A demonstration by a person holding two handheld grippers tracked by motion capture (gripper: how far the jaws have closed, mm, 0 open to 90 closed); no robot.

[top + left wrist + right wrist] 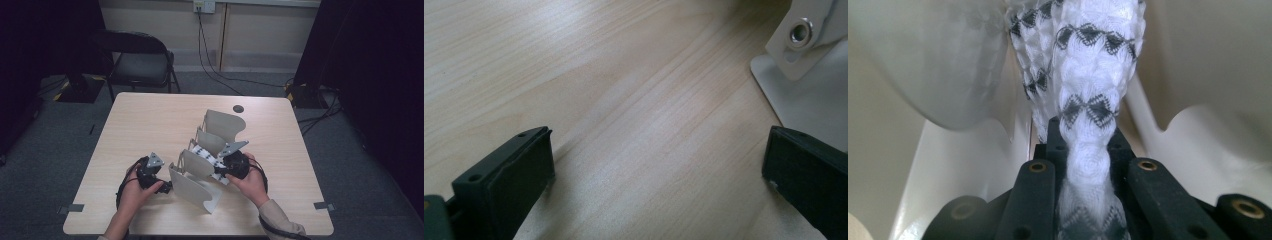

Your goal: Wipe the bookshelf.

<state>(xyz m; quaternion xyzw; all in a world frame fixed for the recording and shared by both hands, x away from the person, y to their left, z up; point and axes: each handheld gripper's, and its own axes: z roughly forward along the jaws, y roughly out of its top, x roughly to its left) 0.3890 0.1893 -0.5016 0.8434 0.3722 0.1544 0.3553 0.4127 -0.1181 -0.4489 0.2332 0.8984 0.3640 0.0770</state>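
Both forearms come in from the near edge of the wooden counter (150, 125), one hand at each side of a white divider rack (200, 187) that stands with several upright curved plates in a row. The left hand (135, 192) rests low on the counter just left of the rack's nearest plate, wrist bent inward, with the left tongs (167, 187) pointed toward the plate's base. In the left gripper view these tongs (659, 165) stand wide apart with nothing between them but bare wood; a corner of the rack's base (809, 95) lies beside the right-hand jaw, and I cannot tell whether it touches.

The right hand (252, 182) reaches in from the rack's right side, its knuckles raised and the right tongs (218, 172) angled toward the slots. In the right gripper view these tongs (1088, 170) are clamped tight on a white knitted cloth with black diamond patterning (1088, 75), pinched into a narrow neck between the jaws. The cloth lies in the gap between two rack plates, spreading wider beyond the grip.
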